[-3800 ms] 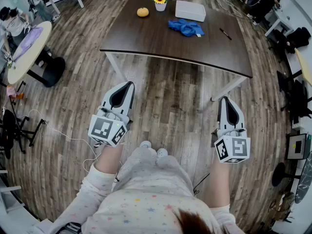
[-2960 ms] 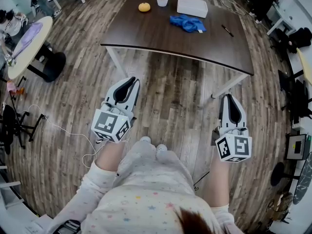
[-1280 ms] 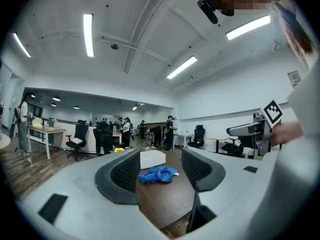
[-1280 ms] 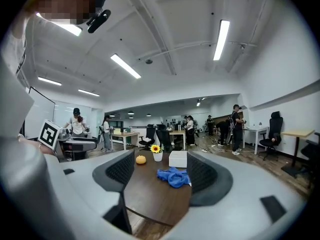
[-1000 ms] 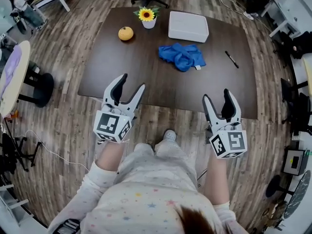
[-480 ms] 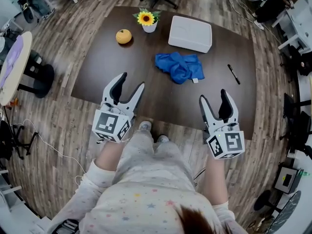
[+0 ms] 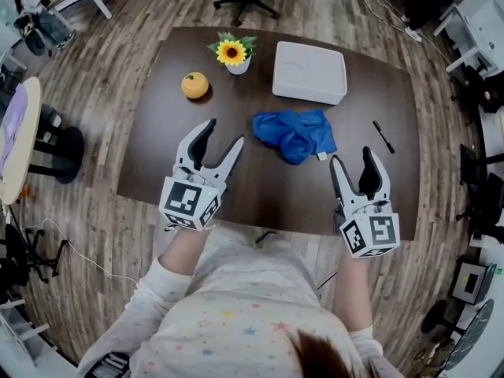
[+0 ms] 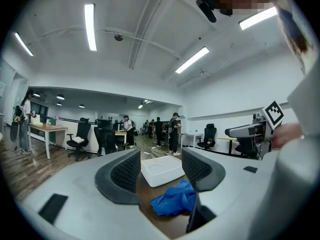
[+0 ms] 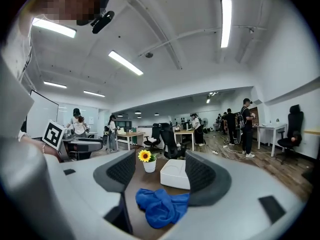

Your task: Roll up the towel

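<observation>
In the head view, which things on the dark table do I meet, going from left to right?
orange fruit → sunflower pot → blue towel → black pen. The white box overlaps the towel sideways, so I omit it.

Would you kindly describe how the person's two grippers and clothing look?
Both the left gripper and right gripper are light grey plastic, each with two curved jaws lined by dark ribbed pads. Each carries a cube of black-and-white square markers at its rear. The person wears a pale top dotted with small coloured stars.
</observation>
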A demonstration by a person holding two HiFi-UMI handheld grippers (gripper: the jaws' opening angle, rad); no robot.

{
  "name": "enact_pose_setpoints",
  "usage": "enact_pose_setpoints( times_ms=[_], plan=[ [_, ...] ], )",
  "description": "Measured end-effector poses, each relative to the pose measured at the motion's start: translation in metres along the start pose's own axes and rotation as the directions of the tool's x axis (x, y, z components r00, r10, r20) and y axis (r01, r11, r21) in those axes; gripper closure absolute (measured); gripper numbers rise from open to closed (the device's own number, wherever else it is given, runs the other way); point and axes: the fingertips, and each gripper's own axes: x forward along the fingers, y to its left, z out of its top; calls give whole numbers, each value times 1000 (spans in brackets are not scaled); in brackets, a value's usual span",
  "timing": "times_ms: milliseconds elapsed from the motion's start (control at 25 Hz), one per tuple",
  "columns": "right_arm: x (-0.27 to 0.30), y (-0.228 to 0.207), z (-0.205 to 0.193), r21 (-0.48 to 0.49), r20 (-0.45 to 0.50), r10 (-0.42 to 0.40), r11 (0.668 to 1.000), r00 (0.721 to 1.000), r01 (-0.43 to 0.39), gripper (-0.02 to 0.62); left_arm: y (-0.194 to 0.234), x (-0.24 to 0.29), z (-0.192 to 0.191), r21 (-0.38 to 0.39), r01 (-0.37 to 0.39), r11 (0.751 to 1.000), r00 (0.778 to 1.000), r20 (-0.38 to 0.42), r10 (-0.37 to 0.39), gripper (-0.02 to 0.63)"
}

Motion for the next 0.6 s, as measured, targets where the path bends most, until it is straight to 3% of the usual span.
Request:
enact_pose_setpoints(
  times_ms=[320, 600],
  plan=[
    [49, -3, -9, 22, -25, -60, 998, 998, 61, 316, 32, 44, -14, -7, 96, 995, 995, -26, -96, 370],
    [66, -11, -20, 23, -71, -22, 999, 997, 23, 328, 29, 58, -31, -38, 84, 996, 994, -60, -86, 370]
  ],
)
